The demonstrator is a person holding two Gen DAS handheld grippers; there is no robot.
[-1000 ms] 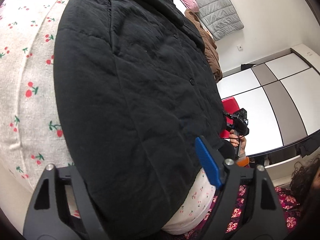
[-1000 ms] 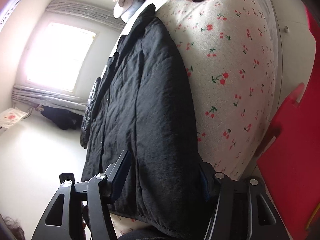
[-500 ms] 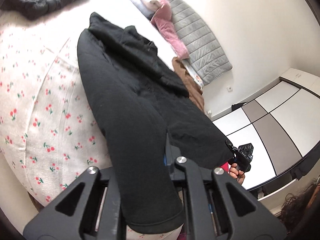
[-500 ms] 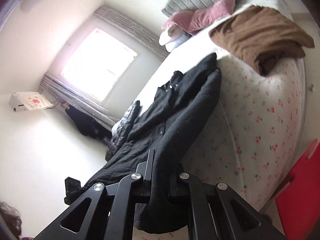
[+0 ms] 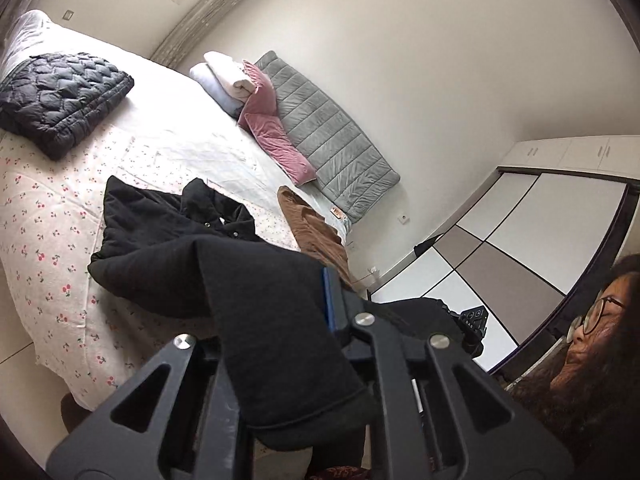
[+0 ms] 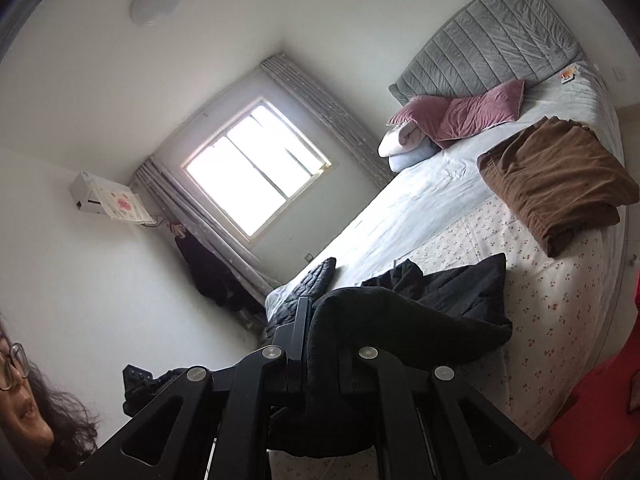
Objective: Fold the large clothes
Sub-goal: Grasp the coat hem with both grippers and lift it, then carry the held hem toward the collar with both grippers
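above bed [image 5: 60, 216] — both tools clamp coat [image 5: 168, 264] hem

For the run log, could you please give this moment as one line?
left tongs: shut on black coat | right tongs: shut on black coat

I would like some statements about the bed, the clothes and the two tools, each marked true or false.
1. The left tool is shut on the black coat. True.
2. The right tool is open and holds nothing. False: it too is shut on the black coat, at another part of its edge.
3. The whole black coat lies flat on the bed. False: its near end hangs raised from the tools; only the collar end rests on the bed.
4. A folded brown garment lies on the bed, apart from the coat. True.
5. The pink pillow lies on the floor. False: it is at the head of the bed, against the grey headboard.
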